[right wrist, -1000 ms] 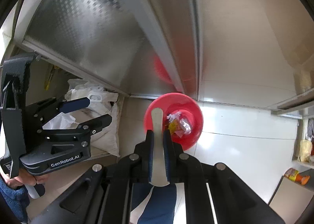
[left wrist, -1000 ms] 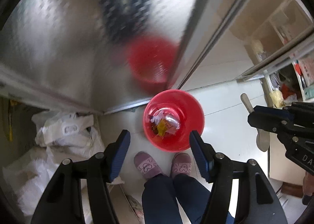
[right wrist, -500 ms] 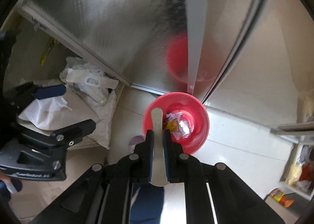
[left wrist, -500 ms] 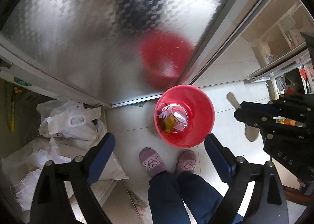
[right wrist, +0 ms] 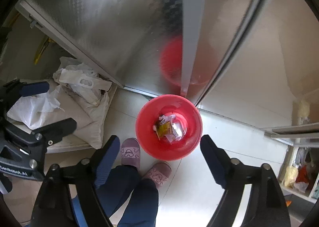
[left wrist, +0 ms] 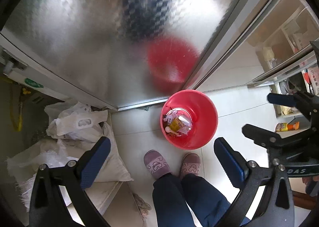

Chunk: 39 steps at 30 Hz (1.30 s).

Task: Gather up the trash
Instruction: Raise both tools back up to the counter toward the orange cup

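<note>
A red bucket [left wrist: 203,127] [right wrist: 191,143] stands on the white tiled floor against a sliding door's track. Inside it lie wrappers and other trash [left wrist: 176,124] [right wrist: 166,128], among them a small pale spoon [left wrist: 170,129]. My left gripper [left wrist: 161,143] points down just short of the bucket; its jaws are opening wide with nothing between them. My right gripper [right wrist: 159,139] hangs high over the bucket, its jaws also opening and holding nothing. Each gripper shows in the other's view, the right gripper [left wrist: 257,111] at the right and the left gripper [right wrist: 60,105] at the left.
White plastic bags [left wrist: 79,125] [right wrist: 83,83] are piled at the left. A textured glass sliding door [left wrist: 89,37] rises behind the bucket. A person's slippers [left wrist: 156,162] stand right before it. Shelves and an orange bottle [left wrist: 287,126] sit at the right.
The right gripper opened and let go of the pale spoon it held; a pale spoon now lies in the bucket. The left gripper's jaws spread wider and it rose a little.
</note>
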### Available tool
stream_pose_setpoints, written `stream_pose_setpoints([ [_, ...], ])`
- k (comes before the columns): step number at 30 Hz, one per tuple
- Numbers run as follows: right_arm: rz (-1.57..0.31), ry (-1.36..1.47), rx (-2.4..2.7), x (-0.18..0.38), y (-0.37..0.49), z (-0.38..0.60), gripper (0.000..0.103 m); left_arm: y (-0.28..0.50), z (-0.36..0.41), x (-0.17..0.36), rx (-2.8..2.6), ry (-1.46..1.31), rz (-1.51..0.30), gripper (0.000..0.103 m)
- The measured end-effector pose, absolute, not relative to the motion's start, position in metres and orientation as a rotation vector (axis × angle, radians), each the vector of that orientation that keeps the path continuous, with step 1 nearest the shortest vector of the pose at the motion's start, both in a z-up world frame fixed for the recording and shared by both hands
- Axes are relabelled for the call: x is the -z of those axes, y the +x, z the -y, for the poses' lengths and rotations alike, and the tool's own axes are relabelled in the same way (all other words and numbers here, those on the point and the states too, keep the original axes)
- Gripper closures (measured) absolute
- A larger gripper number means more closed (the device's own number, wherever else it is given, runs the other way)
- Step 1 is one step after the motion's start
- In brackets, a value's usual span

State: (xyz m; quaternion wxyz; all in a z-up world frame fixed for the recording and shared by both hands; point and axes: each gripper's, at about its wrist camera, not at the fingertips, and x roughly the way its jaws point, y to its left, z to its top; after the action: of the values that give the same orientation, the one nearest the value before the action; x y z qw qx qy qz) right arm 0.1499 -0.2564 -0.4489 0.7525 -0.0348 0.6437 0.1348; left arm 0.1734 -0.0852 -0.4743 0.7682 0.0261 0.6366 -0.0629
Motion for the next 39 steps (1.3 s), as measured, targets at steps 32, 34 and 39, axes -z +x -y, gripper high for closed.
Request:
stream_pose_setpoints([
  [32, -1.041, -0.093, -0.331, 0.126, 0.174, 0.241, 0.001, 0.193, 0.054, 0.145, 0.142, 0.056, -1.089, 0.0],
  [34, -1.016, -0.105, -0.345, 0.121, 0.185, 0.236, 0.001, 0.201, 0.047, 0.136, 0.131, 0.06, -1.072, 0.0],
  [39, -0.991, -0.105, -0.375, 0.11, 0.219, 0.223, 0.001, 0.233, 0.028, 0.119, 0.107, 0.071, -1.044, 0.0],
])
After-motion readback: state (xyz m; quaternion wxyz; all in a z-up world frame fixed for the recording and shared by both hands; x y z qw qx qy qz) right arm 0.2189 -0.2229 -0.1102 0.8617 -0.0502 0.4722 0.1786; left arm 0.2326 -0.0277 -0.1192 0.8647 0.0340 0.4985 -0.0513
